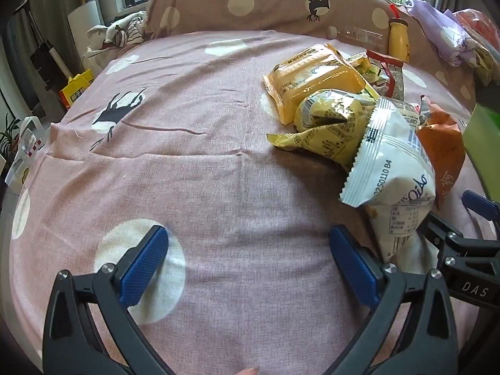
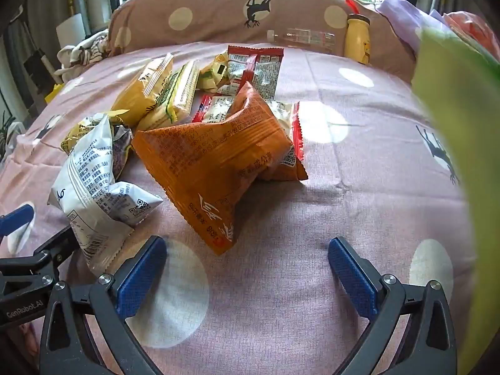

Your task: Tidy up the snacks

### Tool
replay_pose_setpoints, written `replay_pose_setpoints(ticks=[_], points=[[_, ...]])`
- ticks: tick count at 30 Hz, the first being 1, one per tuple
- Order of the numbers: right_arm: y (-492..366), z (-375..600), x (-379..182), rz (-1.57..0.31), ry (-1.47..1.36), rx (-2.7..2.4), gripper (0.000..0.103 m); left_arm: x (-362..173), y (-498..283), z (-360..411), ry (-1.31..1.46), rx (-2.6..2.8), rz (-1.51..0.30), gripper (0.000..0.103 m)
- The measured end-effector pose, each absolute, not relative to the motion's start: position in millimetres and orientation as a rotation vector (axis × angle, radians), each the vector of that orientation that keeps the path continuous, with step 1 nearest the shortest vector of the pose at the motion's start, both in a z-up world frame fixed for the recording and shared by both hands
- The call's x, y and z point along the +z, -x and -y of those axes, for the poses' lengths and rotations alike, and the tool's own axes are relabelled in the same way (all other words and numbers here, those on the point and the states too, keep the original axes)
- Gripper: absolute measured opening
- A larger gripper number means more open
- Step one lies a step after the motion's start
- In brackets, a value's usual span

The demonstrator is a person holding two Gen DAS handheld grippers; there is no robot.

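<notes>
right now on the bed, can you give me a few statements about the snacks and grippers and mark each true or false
1. The left gripper is open with nothing between its fingers. True.
2. The right gripper is shut on the orange bag. False: it is open, and the bag lies just ahead of it, ungripped.
3. The white bag sits left of the orange bag in the right wrist view. True.
4. The snacks are lined up in a tidy row. False: they lie in a loose, overlapping heap on the pink bedsheet.
5. A yellow bottle stands upright near the pillow. True.
</notes>
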State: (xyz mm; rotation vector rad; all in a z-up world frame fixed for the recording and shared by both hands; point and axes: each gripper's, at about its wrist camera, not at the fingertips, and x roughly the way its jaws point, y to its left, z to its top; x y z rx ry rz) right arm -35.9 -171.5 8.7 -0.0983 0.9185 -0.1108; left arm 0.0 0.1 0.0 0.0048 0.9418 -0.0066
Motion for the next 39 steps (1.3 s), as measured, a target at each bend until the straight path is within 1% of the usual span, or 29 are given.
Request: replay_pose_setpoints(ticks=[39], points=[[37.4, 171.2, 8.7, -0.916, 0.098, -0.11, 0.103, 1.9, 0.1, -0.4, -0.001, -0.008, -0.943, 0.103]])
